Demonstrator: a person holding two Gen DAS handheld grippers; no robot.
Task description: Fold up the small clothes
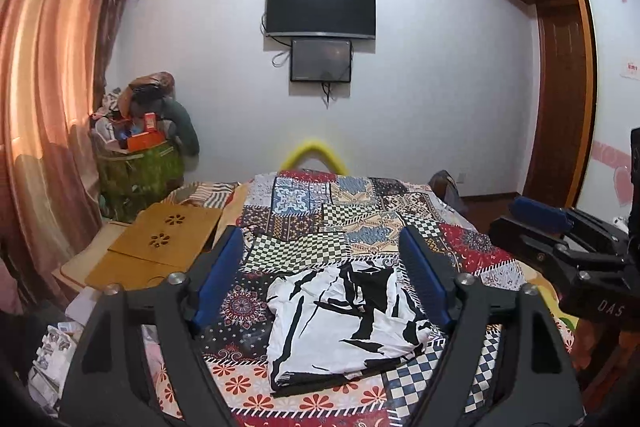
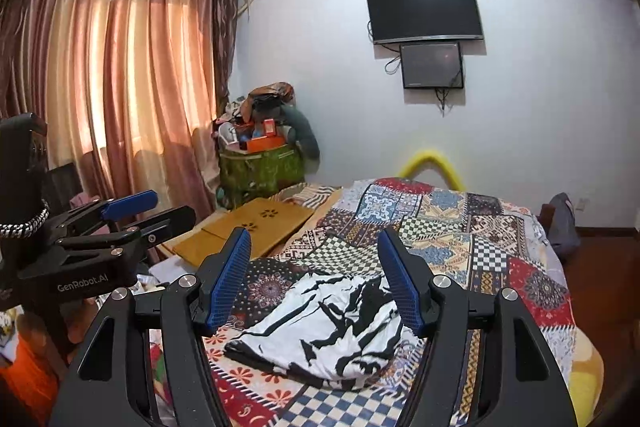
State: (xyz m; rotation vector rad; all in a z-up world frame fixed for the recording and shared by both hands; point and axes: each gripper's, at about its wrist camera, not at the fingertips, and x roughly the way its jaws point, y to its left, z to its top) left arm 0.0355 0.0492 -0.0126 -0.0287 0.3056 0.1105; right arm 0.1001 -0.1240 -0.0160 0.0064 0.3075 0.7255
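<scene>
A small white garment with black streaks [image 1: 340, 323] lies folded flat on the patchwork bedspread [image 1: 304, 211]. It also shows in the right wrist view [image 2: 332, 327]. My left gripper [image 1: 322, 247] is open and empty, held above the garment with its blue pads either side. My right gripper [image 2: 314, 247] is open and empty, also above the garment. Each gripper shows in the other's view: the right one [image 1: 560, 227] at the right edge, the left one [image 2: 140, 211] at the left.
A wooden lap desk [image 1: 160, 243] lies on the bed's left side. A green hamper piled with things [image 1: 136, 155] stands by the curtain. A TV [image 1: 320, 9] hangs on the far wall. A wardrobe [image 1: 560, 67] stands at the right.
</scene>
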